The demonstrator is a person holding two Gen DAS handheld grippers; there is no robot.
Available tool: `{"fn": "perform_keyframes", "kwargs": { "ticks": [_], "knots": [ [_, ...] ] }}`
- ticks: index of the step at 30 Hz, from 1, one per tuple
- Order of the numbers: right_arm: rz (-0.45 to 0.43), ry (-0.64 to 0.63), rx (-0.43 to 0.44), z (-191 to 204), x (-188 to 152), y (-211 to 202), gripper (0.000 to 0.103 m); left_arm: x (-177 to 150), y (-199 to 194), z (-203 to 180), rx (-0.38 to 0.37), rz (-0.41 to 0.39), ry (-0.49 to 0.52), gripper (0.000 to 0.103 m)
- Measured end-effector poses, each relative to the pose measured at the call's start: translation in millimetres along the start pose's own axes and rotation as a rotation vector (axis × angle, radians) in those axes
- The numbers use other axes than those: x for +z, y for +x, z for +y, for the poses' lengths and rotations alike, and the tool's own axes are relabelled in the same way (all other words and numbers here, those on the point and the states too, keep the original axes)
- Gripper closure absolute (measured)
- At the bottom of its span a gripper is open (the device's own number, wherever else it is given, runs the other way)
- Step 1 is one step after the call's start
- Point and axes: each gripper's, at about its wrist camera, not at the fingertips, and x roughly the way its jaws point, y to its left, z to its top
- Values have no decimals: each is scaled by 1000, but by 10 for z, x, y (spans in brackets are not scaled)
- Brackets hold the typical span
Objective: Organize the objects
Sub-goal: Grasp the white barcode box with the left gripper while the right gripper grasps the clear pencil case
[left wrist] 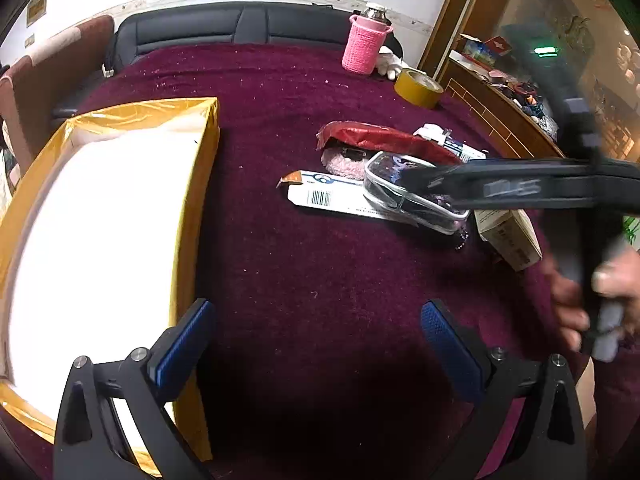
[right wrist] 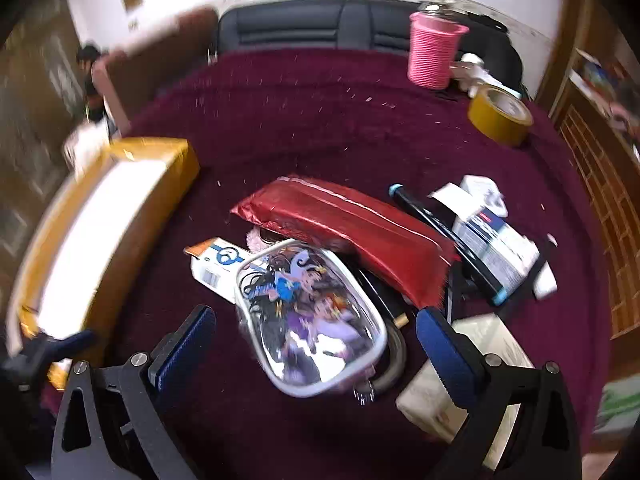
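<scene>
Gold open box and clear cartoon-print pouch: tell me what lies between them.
Only bare maroon cloth lies between the gold open box and the clear cartoon-print pouch; the left wrist view shows it best.

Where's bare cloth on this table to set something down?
Free: the maroon cloth between the gold box and the clear pouch, and behind the red packet toward the pink bottle. Crowded: around the pouch.

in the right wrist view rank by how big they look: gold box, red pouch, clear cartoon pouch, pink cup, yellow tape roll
1. gold box
2. red pouch and clear cartoon pouch: alike, and the clear one is nearer the camera
3. pink cup
4. yellow tape roll
</scene>
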Motion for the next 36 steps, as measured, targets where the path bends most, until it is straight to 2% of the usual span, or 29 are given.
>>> {"fn": "perform_keyframes", "kwargs": {
  "ticks": [2, 3, 6, 8, 10, 13, 17, 18, 21, 23, 25, 26, 28, 29, 30, 31, 32, 35, 36],
  "knots": [
    [32, -41, -36, 79, 30, 159, 4, -7, -62, 12, 3, -13, 11, 1],
    [42, -54, -45, 91, 38, 209, 11, -11, -81, 21, 6, -18, 15, 1],
    [83, -73, -60, 132, -1, 336, 15, 8, -135, 52, 13, -34, 29, 1],
    [68, -52, -46, 114, -47, 307, 15, 45, -147, 65, 14, -41, 39, 1],
    [40, 15, 29, 18, -105, 195, 15, 101, -133, 48, 15, -45, 65, 1],
    [5, 80, 100, -100, -233, 36, 15, 198, -77, -56, 32, -54, 144, 1],
    [-9, 191, 178, -329, -526, -173, 15, 433, 142, -375, 86, -40, 378, 1],
    [-15, 217, 189, -390, -602, -227, 15, 520, 247, -477, 85, -25, 448, 1],
    [-46, 312, 253, -621, -862, -404, 15, 728, 575, -635, 93, 29, 543, 1],
    [-62, 364, 282, -749, -983, -487, 15, 854, 839, -714, 156, 41, 590, 1],
    [-76, 394, 294, -850, -1070, -553, 15, 878, 1050, -743, 183, 75, 640, 1],
    [-79, 411, 301, -892, -1096, -563, 15, 828, 1113, -712, 179, 100, 648, 1],
    [-81, 446, 333, -955, -1133, -567, 15, 722, 1248, -708, 121, 200, 652, 2],
    [-86, 462, 357, -988, -1151, -571, 15, 675, 1201, -688, 79, 191, 628, 10],
    [-91, 472, 374, -1011, -1167, -575, 15, 660, 1180, -689, 23, 225, 618, 12],
    [-97, 476, 388, -1030, -1175, -583, 15, 623, 1149, -683, -50, 274, 608, 24],
    [-105, 479, 401, -1028, -1172, -582, 15, 568, 1095, -678, -141, 330, 589, 49],
    [-106, 480, 436, -1020, -1175, -553, 14, 511, 928, -716, -161, 327, 646, 54],
    [-106, 478, 442, -1008, -1202, -545, 14, 523, 875, -724, -129, 297, 669, 54]
  ]
}}
